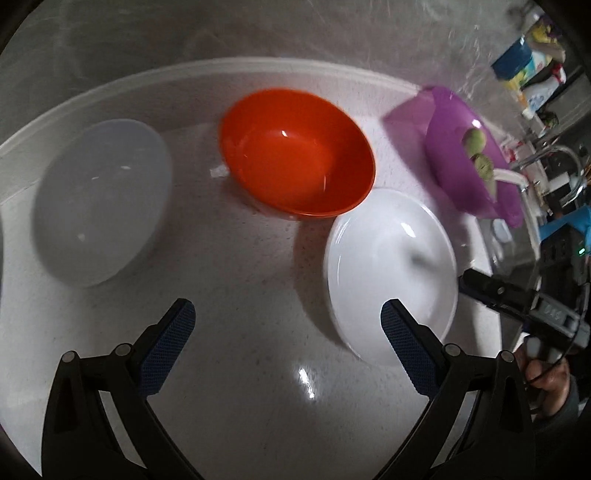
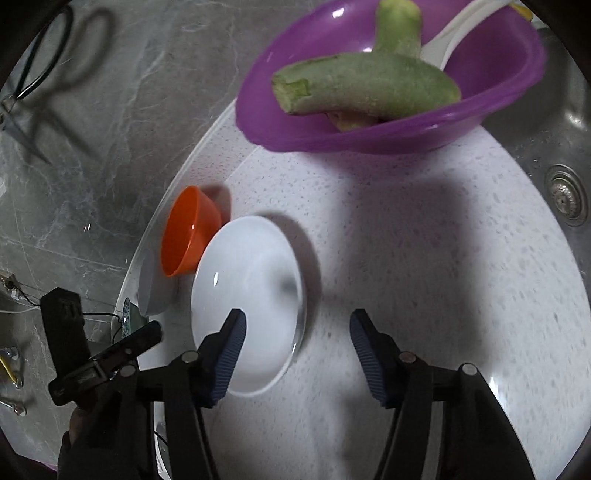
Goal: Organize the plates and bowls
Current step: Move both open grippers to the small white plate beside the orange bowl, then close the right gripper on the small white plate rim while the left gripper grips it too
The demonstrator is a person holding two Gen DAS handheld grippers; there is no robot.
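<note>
A speckled white desk is seen, backed by a grey marbled wall. The white plate is taken as landmark.

Left gripper: jaws spread wide, nothing held; it hovers above the desk just left of the white plate, its right finger overlapping the plate's near rim in the left wrist view. Contact cannot be told.

Right gripper: jaws wide apart, nothing held. Its left finger is seen over the white plate, the other over bare desk to the plate's right.

An orange bowl sits just behind the white plate, rims very close or touching; which cannot be told. A pale grey-white bowl stands well left of the plate, beyond the orange bowl.

A purple bowl is placed behind and right of the plate, holding green vegetable pieces and a white utensil. A steel sink with drain lies right of the plate, past the desk edge.
</note>
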